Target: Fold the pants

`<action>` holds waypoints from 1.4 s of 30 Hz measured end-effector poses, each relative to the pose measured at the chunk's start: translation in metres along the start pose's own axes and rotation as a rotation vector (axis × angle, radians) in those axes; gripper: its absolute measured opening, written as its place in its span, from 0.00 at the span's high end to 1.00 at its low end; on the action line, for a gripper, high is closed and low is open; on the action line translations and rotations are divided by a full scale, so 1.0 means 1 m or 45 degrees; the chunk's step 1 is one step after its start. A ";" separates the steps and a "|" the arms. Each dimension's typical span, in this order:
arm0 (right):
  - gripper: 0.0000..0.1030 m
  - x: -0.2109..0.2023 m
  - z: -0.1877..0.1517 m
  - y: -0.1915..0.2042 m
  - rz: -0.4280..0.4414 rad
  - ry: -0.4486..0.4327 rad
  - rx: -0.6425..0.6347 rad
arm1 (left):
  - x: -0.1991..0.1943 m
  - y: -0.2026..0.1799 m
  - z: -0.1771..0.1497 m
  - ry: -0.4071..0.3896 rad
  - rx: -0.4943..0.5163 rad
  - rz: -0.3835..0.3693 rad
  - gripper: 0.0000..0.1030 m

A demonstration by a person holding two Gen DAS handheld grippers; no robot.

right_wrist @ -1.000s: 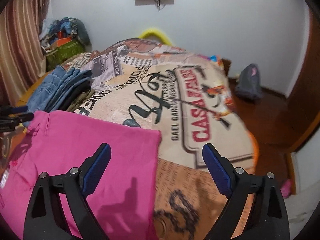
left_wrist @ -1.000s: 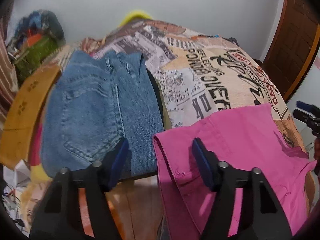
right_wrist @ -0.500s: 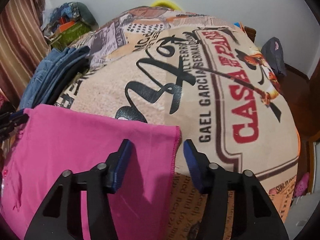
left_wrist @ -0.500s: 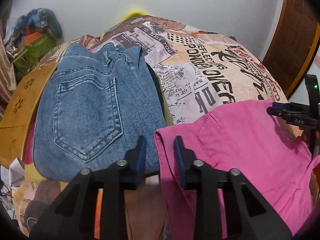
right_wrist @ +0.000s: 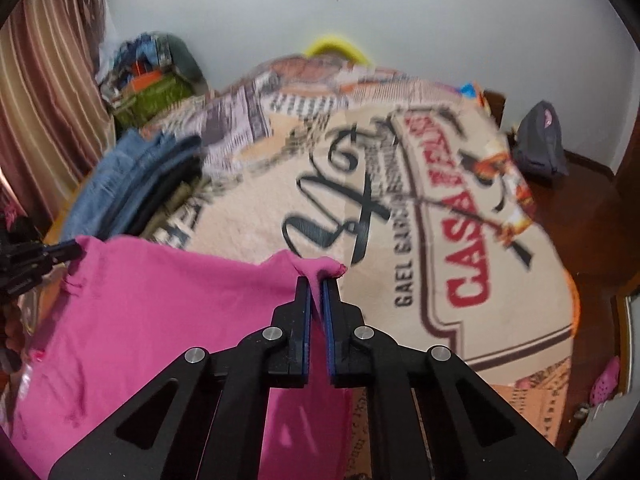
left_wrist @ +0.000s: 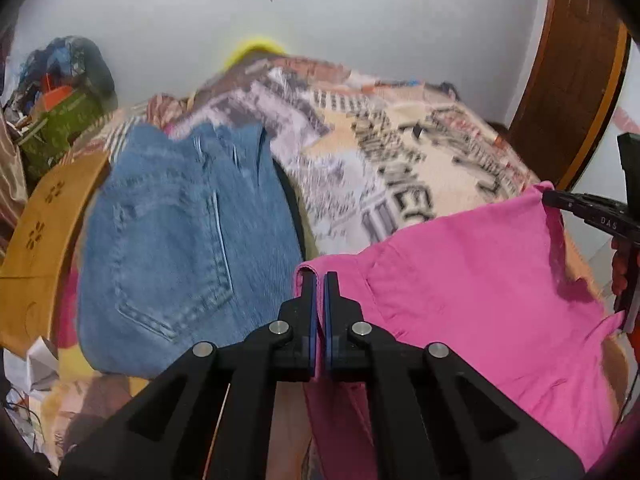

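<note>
Pink pants point(left_wrist: 472, 280) lie at the near edge of a bed with a printed blanket point(left_wrist: 400, 160). My left gripper point(left_wrist: 319, 280) is shut on the pants' left corner. My right gripper point(right_wrist: 315, 284) is shut on the pants' right corner point(right_wrist: 320, 266), which bunches up between the blue pads. The pink pants also show in the right wrist view point(right_wrist: 160, 320), stretched between both grippers and lifted a little. The right gripper appears at the right edge of the left wrist view point(left_wrist: 592, 212), and the left gripper at the left edge of the right wrist view point(right_wrist: 36, 258).
A folded stack with blue jeans point(left_wrist: 180, 248) on top lies on the bed's left side, also seen in the right wrist view point(right_wrist: 132, 184). A wooden board point(left_wrist: 40, 240) is at the left. Clutter point(left_wrist: 60, 108) is piled in the corner. A grey bag point(right_wrist: 540, 152) sits on the floor.
Both grippers went from wide open to shut, each on a corner of the pink pants. The pants' edge has lifted and stretched between them.
</note>
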State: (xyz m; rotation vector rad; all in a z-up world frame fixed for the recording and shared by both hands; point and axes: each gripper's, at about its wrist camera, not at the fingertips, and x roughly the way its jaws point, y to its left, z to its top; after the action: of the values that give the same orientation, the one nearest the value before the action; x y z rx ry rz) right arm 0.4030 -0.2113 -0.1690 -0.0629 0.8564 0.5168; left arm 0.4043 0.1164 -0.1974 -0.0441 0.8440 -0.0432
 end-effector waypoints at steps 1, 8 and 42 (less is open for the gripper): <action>0.95 -0.006 0.002 0.003 -0.004 -0.019 0.002 | -0.006 -0.001 0.003 -0.016 0.002 -0.004 0.98; 0.96 -0.071 0.019 0.019 -0.037 -0.183 -0.011 | -0.065 -0.020 0.019 -0.127 0.068 -0.032 0.98; 0.53 0.062 0.012 0.006 -0.046 0.153 -0.011 | 0.013 0.023 -0.022 0.046 -0.038 -0.027 0.98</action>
State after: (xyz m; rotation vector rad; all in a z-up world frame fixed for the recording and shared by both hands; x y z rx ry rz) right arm 0.4417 -0.1774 -0.2058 -0.1175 0.9687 0.4866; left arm 0.3965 0.1385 -0.2229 -0.0806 0.8802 -0.0511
